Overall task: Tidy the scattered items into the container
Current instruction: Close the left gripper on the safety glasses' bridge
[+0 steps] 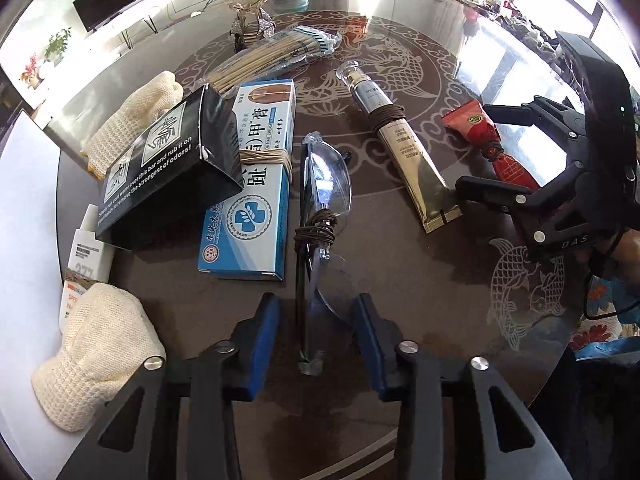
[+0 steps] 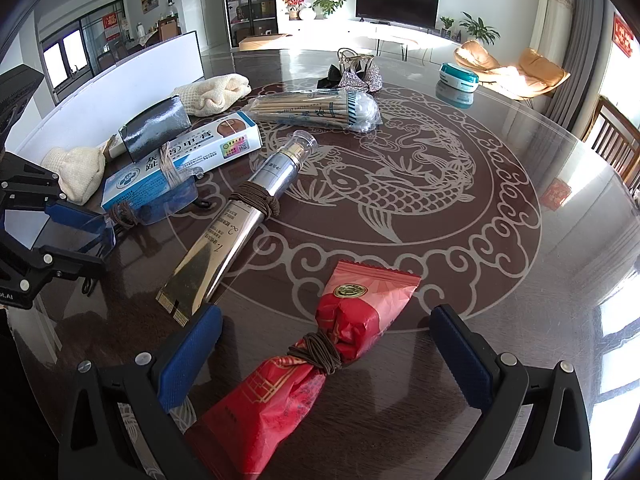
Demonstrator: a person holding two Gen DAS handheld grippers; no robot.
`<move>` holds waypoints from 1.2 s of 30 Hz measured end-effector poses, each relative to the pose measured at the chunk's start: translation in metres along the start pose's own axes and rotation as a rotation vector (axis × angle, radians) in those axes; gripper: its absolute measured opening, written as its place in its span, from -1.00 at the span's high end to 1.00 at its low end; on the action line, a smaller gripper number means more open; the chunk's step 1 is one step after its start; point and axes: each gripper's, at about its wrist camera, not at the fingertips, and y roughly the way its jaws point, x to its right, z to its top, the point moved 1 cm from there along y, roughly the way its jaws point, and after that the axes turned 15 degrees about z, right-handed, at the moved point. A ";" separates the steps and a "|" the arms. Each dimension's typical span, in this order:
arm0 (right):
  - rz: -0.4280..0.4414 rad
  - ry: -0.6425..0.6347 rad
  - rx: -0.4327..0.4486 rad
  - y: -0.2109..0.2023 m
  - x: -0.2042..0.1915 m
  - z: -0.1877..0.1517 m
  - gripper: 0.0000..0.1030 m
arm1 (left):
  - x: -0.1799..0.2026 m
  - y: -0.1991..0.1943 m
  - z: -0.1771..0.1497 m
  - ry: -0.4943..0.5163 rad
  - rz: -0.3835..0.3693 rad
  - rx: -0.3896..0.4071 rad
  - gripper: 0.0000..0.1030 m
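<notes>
Clear safety glasses (image 1: 326,184), wrapped in film and bound with brown cord, lie between my left gripper's (image 1: 316,340) blue pads, which are shut on their near end. The right wrist view shows the same grip at far left, with the left gripper (image 2: 92,244) on the glasses (image 2: 168,204). My right gripper (image 2: 328,356) stands open astride a red packet (image 2: 360,320) tied with brown cord, and its pads are clear of it. A white container (image 1: 24,208) sits at the table's left edge.
Scattered on the glass table (image 2: 440,260): a gold and silver tube (image 2: 240,220), a blue and white cream box (image 1: 256,200) with a black box (image 1: 160,176) leaning on it, cream mesh pouches (image 1: 100,352), a white tube (image 1: 86,256), a swab pack (image 2: 320,110) and a teal case (image 2: 458,74).
</notes>
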 end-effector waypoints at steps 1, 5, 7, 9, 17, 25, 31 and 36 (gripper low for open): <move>0.000 0.000 0.000 0.000 0.000 0.000 -1.00 | -0.001 -0.001 -0.003 -0.010 -0.003 0.001 0.41; 0.000 0.000 0.000 0.000 0.000 0.000 -1.00 | -0.017 -0.005 -0.025 -0.030 -0.007 0.018 0.41; 0.000 0.000 0.000 0.000 0.000 0.000 -1.00 | -0.028 -0.008 -0.041 -0.059 -0.021 0.022 0.41; 0.000 0.000 0.000 0.000 0.000 0.000 -1.00 | -0.043 -0.008 -0.053 -0.104 -0.044 0.024 0.41; 0.000 0.000 0.000 0.000 0.000 0.000 -1.00 | -0.079 -0.004 -0.075 -0.219 -0.039 0.026 0.41; 0.000 0.000 0.000 0.000 0.000 0.000 -1.00 | -0.076 0.002 -0.066 -0.212 -0.030 0.036 0.41; 0.000 0.000 0.000 0.000 0.000 0.000 -1.00 | -0.080 0.000 -0.071 -0.225 -0.037 0.044 0.41; 0.000 0.000 0.000 0.000 0.000 0.000 -1.00 | -0.081 0.002 -0.069 -0.235 -0.041 0.051 0.40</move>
